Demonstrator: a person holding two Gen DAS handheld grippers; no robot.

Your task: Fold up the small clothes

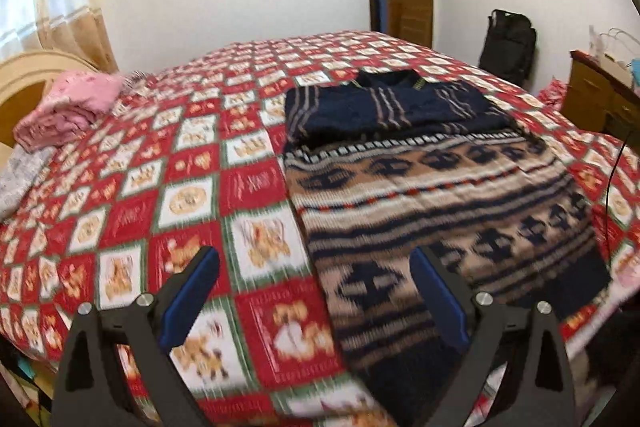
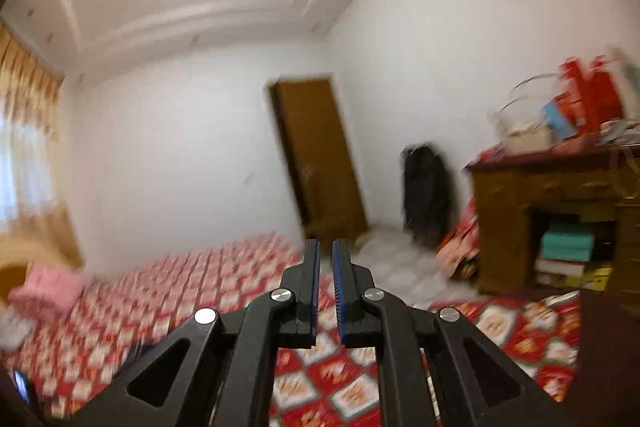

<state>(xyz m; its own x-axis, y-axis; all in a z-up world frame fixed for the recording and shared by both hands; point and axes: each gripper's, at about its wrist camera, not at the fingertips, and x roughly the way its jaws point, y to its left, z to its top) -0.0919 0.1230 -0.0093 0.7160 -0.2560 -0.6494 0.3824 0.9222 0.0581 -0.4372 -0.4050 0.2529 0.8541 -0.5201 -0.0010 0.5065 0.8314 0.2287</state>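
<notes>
Two grippers are in the room, and neither holds any cloth. The left gripper has its jaws spread wide and hangs above the near part of the bed, which is covered by a red and white checked quilt. Its right finger stands over the near edge of a patterned sweater, a knitted piece in brown, cream and navy bands that lies flat on the quilt and stretches away from the gripper. Its left finger is over bare quilt, beside the sweater. Whether the fingers touch the cloth I cannot tell, because the picture is blurred there. Behind this sweater, touching its far edge, lies a folded navy sweater with thin pale stripes. A pile of pink clothes rests far to the left, near the headboard, well apart from both sweaters.

The right gripper is closed, only a thin slit between its blue pads, with nothing in it. It points level across the room toward the brown door, high over the quilt, and the sweaters do not appear in its view.
</notes>
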